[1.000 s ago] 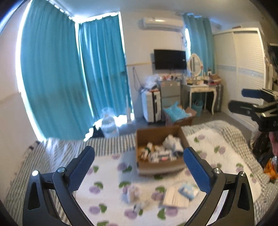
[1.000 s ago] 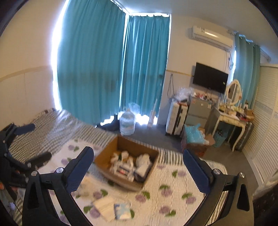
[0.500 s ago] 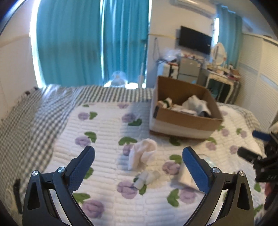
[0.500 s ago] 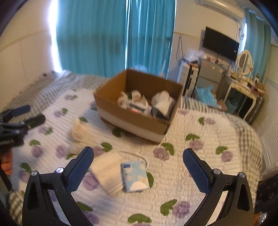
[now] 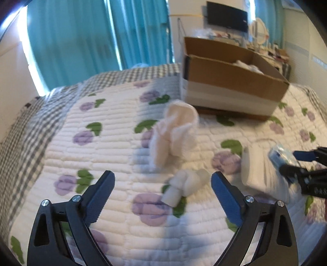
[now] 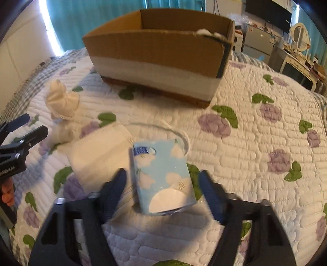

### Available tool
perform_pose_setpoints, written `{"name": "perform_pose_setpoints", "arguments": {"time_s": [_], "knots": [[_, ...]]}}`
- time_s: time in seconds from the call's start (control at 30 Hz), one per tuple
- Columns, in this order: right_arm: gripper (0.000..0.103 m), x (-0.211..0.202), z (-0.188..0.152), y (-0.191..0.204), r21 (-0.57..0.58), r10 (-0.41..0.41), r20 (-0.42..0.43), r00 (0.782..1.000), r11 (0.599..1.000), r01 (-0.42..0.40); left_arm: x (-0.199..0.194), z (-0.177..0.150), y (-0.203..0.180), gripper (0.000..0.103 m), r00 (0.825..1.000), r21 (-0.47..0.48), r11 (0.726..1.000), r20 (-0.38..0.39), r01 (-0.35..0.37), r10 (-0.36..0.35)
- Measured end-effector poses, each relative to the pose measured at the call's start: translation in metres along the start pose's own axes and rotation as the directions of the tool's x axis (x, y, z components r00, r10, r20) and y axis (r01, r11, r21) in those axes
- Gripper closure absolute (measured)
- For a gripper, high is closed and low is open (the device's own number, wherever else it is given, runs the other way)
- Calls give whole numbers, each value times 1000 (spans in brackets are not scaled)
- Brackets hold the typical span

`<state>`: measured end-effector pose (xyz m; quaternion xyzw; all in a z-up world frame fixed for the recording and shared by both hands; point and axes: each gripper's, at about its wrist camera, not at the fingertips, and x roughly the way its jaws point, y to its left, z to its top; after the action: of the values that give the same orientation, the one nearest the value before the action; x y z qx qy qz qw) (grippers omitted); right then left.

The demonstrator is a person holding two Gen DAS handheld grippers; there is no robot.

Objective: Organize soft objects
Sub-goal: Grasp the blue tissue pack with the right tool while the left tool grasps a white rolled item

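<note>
While both jaws gape, tissue pack [image 6: 161,176] overlaps face mask [image 6: 98,153] — cardboard box [image 6: 159,61] behind.

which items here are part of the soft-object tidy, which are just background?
Job:
blue tissue pack
white face mask
cream sock bundle
small white roll
cardboard box

Background:
floral quilt
teal curtains
TV

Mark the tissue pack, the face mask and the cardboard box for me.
tissue pack [image 6: 161,174], right wrist view, middle of its blue cloud-print top.
face mask [image 6: 98,151], right wrist view, middle of the white pleats.
cardboard box [image 6: 155,51], right wrist view, brown near wall.
</note>
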<state>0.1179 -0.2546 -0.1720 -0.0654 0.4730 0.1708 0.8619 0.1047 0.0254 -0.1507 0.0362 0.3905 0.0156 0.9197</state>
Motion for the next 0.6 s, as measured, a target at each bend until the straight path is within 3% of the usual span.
{"name": "perform_pose_setpoints", "arguments": {"time_s": [0.07, 0.37, 0.4, 0.47, 0.6], "knots": [[49, 1, -3, -3, 15, 12, -17, 1000, 1000, -12, 2, -4, -4, 21, 1000, 10, 1000, -19, 25, -25], [50, -60, -6, -11, 40, 12, 179, 984, 999, -19, 28, -10, -11, 35, 991, 5, 997, -110, 71, -70], [50, -62, -5, -11, 41, 9, 185, 983, 999, -17, 30, -10, -11, 37, 991, 4, 997, -112, 72, -71], [50, -65, -5, -15, 51, -9, 197, 980, 999, -1, 37, -9, -13, 51, 988, 3, 996, -121, 94, -93], [50, -59, -4, -21, 77, 2, 180, 984, 997, -16, 37, -11, -18, 62, 989, 27, 995, -114, 99, -95]]}}
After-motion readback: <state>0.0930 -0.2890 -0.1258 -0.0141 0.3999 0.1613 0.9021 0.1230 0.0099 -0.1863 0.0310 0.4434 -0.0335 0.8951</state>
